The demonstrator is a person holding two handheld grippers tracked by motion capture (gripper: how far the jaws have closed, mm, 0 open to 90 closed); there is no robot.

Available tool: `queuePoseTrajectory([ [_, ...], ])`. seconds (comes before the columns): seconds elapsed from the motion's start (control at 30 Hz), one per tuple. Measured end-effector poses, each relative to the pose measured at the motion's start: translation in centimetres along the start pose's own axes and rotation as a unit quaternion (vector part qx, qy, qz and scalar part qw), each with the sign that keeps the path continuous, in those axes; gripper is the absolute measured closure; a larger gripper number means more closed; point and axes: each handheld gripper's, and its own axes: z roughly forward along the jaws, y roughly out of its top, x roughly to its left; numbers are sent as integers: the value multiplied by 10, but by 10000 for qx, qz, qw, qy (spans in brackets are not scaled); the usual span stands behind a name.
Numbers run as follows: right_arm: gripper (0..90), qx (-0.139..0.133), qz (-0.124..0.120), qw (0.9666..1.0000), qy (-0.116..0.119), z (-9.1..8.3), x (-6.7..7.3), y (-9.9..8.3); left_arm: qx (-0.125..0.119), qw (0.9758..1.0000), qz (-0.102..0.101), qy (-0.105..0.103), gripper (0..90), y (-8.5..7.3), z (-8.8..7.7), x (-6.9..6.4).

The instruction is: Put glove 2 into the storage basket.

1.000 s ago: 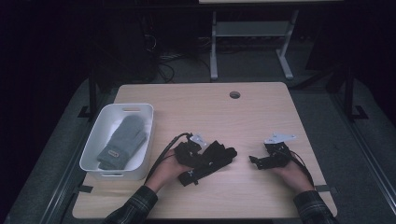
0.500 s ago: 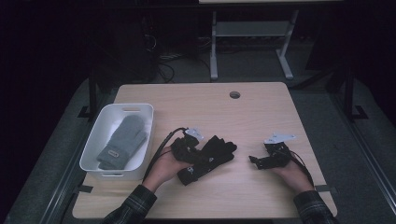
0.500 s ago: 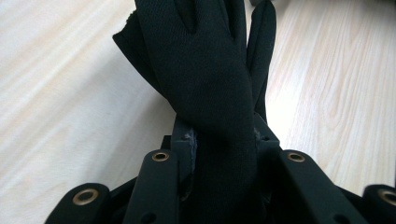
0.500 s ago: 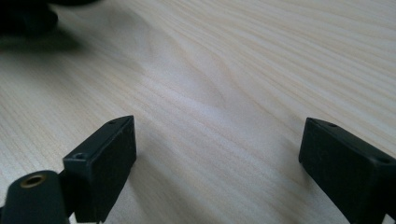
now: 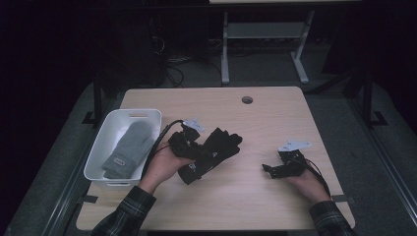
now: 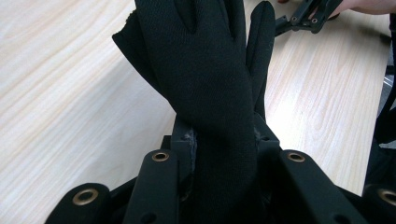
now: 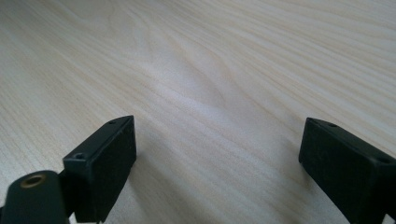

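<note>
A black glove [image 5: 216, 150] hangs from my left gripper [image 5: 196, 150] at the middle left of the wooden table [image 5: 255, 206], raised a little off the surface. In the left gripper view the glove [image 6: 210, 84] runs up between the jaws, which are shut on its lower part, and its fingers point away. My right gripper [image 5: 269, 169] rests low on the table at the right. Its jaws stand wide open in the right gripper view [image 7: 219, 158], with bare wood between them. The right gripper [image 6: 303, 18] also shows far off in the left gripper view.
A white bin [image 5: 98, 162] stands at the table's left edge with a grey mitten [image 5: 129, 147] lying inside. A cable hole [image 5: 247, 100] sits near the far edge. Beyond the table are a dark floor and a metal stand [image 5: 265, 34].
My left hand has risen and carried the black glove up off the table. The right hand and its gripper have stayed where they were.
</note>
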Motion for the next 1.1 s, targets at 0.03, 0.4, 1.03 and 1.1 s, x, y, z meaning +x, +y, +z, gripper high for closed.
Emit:
queuePoseTrajectory([
  [0.03,109,3,8,10000,2,0,0,0,-15,10000,-16,24,690,0,-2,1],
  [0.4,109,1,12,10000,0,0,0,0,-218,9990,-274,268,689,-8,-50,20],
  [1.03,109,0,12,10000,-15,0,0,0,-413,9900,-956,956,689,-61,-130,62],
  [1.1,109,0,11,10000,-15,0,0,0,-427,9881,-1067,1026,690,-67,-135,66],
])
